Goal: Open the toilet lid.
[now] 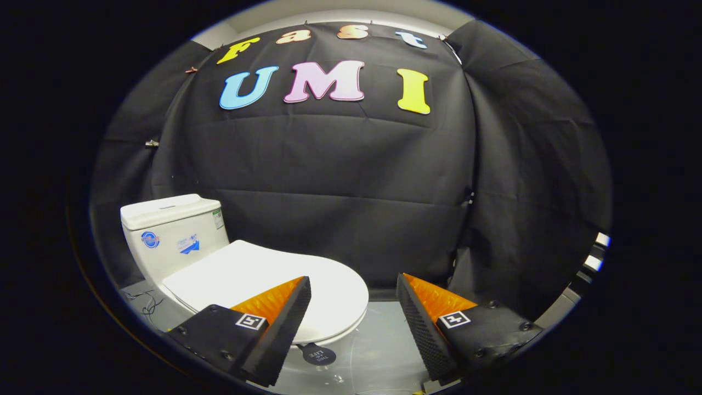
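Here, white toilet [181, 241], lid [263, 274] down flat over bowl, small dark tab [319, 355] at front rim. Gripper [354, 307] jaws wide apart, empty, hovering just above lid front. Nothing lifted yet; whole opening remains.

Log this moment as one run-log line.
gripper: open, holding nothing | toilet lid: closed | lift tab: at lid's front rim, just ahead of fingers | contact: none
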